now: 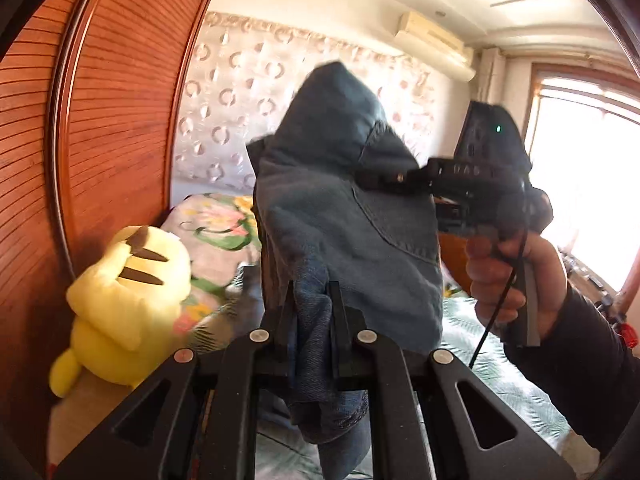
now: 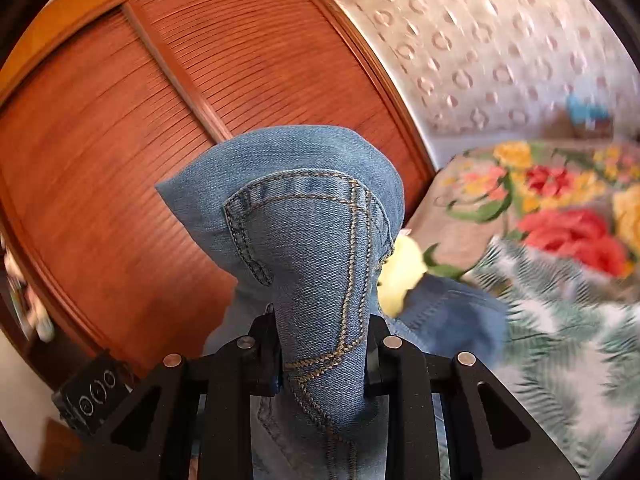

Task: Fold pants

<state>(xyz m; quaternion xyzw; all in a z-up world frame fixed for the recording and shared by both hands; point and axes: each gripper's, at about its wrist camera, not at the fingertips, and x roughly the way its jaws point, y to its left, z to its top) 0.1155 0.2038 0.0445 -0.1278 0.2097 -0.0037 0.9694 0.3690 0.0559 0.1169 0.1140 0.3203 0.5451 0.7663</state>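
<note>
My left tongs [image 1: 312, 308] pinch a bunched fold of the blue denim pants [image 1: 344, 216] and my right tongs [image 2: 324, 344] clamp their stitched seam, the pants hanging above the leaf-print bed [image 1: 500, 364], yellow plush toy [image 1: 128, 300] beyond.

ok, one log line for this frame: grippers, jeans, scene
left gripper: shut on jeans | right gripper: shut on jeans | jeans: bunched, held off bed | nearby: yellow plush, wardrobe
</note>
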